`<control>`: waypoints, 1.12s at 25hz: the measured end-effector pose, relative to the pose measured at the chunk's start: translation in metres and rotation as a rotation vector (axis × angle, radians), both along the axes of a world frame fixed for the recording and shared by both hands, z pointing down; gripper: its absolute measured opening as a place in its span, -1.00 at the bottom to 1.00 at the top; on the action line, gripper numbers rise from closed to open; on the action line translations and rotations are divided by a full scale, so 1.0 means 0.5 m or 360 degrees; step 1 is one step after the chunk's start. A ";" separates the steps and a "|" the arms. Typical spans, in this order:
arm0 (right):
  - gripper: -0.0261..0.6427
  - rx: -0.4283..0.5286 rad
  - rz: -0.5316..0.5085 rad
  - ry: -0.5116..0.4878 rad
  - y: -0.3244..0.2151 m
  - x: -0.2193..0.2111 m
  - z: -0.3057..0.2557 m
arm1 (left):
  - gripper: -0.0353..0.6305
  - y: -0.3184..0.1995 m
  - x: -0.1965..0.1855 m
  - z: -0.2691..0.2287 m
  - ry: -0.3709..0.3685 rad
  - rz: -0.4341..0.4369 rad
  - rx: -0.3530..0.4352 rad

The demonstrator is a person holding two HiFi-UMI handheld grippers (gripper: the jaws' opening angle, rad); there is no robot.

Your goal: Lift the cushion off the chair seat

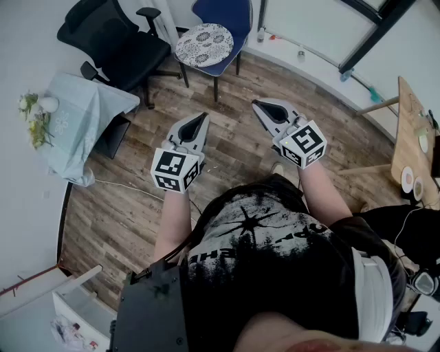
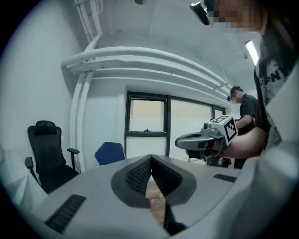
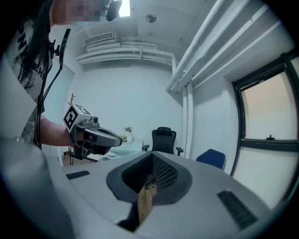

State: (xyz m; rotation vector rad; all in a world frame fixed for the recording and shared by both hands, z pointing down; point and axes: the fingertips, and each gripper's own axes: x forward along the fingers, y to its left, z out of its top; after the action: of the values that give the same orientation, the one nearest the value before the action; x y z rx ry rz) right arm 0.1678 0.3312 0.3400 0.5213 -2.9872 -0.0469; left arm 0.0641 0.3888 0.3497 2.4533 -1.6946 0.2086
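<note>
Though pressed shut tip to tip and pinching nothing, aimed roughly forward: left gripper and right gripper, side by side, near level. Smooth grey moulded shells; dark ribbed pads meeting in a narrow V. Underneath, only wood-plank floor.

Farther out, well apart from both tips, cushion: a round, flat disc, pale with a dense dark floral print, lying on the seat of the blue chair. Fabric by the look of it, probably soft and a little floppy.

Step in hand, seemingly: the approach. Best done by closing the gap first, spreading both pairs of jaws before arrival, then coming in low at opposite edges. Pinch the rim only, not the seat padding beneath. Lift both sides evenly to avoid sag or a slide.

Left of that, black office chair and cloth-draped table.
</note>
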 end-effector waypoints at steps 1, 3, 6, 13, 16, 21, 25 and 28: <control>-0.89 0.0008 0.0000 -0.0005 0.000 -0.001 -0.001 | -0.86 -0.002 0.000 0.000 -0.0002 0.0002 0.0000; -0.89 0.0020 -0.0002 -0.0010 0.001 -0.004 -0.002 | -0.86 -0.003 0.000 0.002 -0.0007 0.0003 -0.0001; -0.89 0.0021 -0.0007 -0.0003 0.005 -0.010 0.003 | -0.86 -0.002 -0.004 0.002 -0.0010 -0.0007 0.0002; -0.89 -0.0087 -0.0036 -0.0019 0.004 -0.027 0.014 | -0.86 -0.005 -0.020 -0.007 -0.0011 -0.0013 0.0027; -0.89 -0.0124 -0.0054 -0.0003 0.010 -0.036 0.023 | -0.86 -0.006 -0.026 -0.002 -0.0003 -0.0015 0.0022; -0.89 -0.0144 -0.0071 -0.0008 0.014 -0.042 0.033 | -0.86 -0.016 -0.030 0.014 0.0026 -0.0008 -0.0003; -0.89 -0.0151 -0.0091 -0.0003 -0.002 -0.039 0.036 | -0.86 -0.036 -0.024 0.030 0.0053 -0.0009 -0.0022; -0.89 -0.0159 -0.0050 -0.0008 -0.037 -0.023 0.043 | -0.86 -0.070 -0.012 0.046 0.0063 0.0008 -0.0048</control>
State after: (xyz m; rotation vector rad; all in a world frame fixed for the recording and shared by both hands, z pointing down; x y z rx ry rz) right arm 0.1565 0.3129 0.3615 0.4634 -2.9834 0.1008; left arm 0.0580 0.3539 0.3725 2.4239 -1.6569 0.1837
